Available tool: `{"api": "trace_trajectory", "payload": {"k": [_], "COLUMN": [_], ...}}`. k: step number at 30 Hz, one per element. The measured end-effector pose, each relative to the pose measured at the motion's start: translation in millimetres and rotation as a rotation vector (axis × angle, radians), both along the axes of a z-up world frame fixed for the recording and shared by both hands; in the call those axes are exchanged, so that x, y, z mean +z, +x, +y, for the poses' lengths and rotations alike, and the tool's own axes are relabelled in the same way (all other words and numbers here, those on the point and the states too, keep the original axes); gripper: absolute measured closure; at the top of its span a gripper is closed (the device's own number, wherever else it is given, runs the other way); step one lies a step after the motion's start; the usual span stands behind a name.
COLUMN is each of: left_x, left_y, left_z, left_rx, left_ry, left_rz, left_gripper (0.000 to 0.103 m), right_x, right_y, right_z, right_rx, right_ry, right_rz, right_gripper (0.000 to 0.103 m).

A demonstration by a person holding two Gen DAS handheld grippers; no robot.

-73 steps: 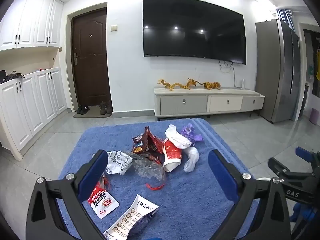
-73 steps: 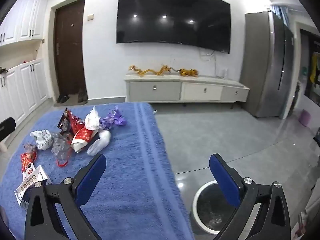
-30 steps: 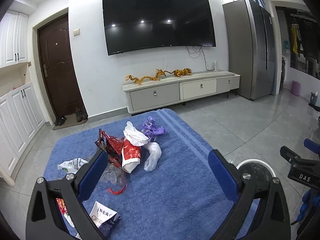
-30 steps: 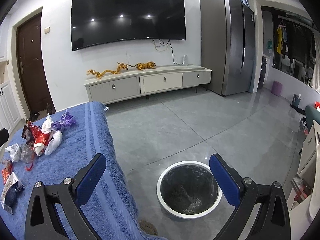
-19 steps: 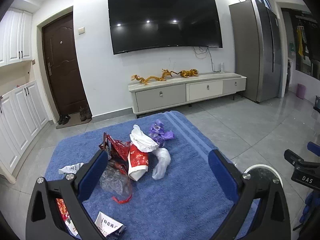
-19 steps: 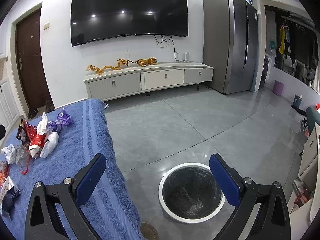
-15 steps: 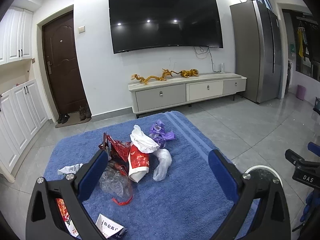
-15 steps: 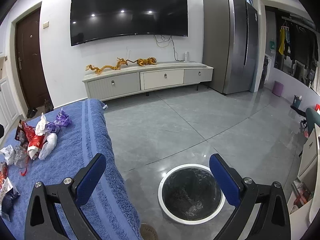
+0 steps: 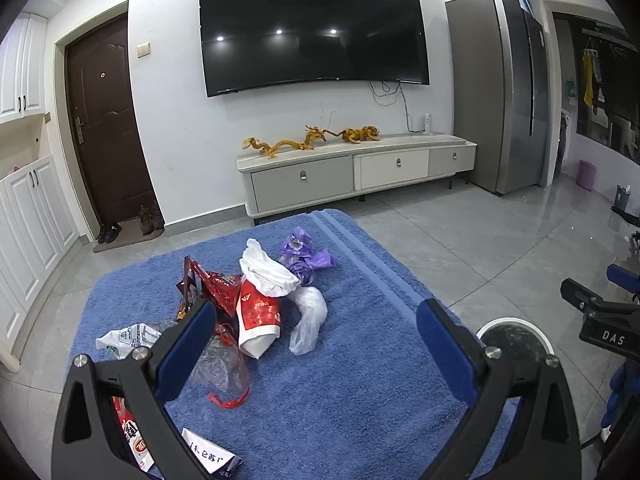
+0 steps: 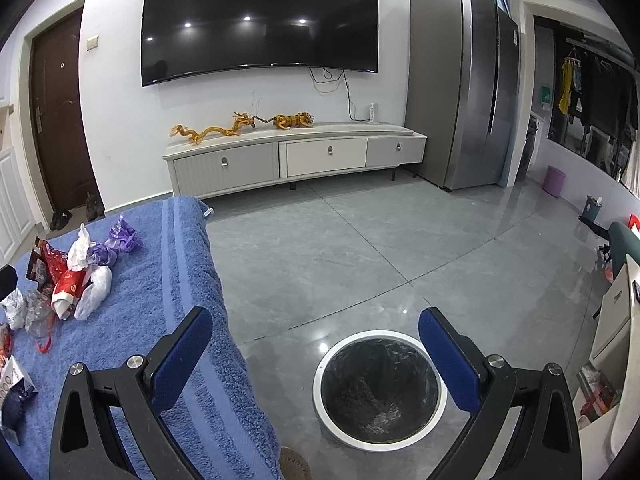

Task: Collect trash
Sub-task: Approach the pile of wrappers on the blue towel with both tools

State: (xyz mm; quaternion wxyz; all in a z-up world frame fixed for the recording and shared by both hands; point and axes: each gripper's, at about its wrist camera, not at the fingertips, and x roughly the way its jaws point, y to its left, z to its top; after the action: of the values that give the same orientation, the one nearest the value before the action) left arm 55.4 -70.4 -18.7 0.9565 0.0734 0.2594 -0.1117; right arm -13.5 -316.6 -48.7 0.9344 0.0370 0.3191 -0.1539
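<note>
Trash pile [image 9: 256, 308] sits mid blue towel [image 9: 360, 380] — red wrappers, white & purple bags, clear plastic. Left gripper [image 9: 312, 344] hangs above it, jaws wide apart, nothing held. Right gripper [image 10: 316, 354] also spread wide & empty, over the black-lined bin [image 10: 380, 388] on the floor beside the towel's edge.

Each tool [image 9: 312, 334] [image 10: 316, 340] has black angular arms, silver screws and blue padded fingers [image 9: 184, 344]
</note>
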Motion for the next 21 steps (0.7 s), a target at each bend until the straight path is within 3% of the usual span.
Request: {"api": "trace_trajectory", "payload": {"k": [21], "left_x": [2], "left_y": [-2], "left_z": [31], "left_rx": [-0.005], "left_ry": [-0.107], "left_rz": [0.016], "left_gripper": [0.002], "right_x": [20], "right_y": [-4], "right_z": [26], "right_rx": [-0.011], "right_ry": [-0.075], "right_rz": [0.022], "right_gripper": [0.0]}}
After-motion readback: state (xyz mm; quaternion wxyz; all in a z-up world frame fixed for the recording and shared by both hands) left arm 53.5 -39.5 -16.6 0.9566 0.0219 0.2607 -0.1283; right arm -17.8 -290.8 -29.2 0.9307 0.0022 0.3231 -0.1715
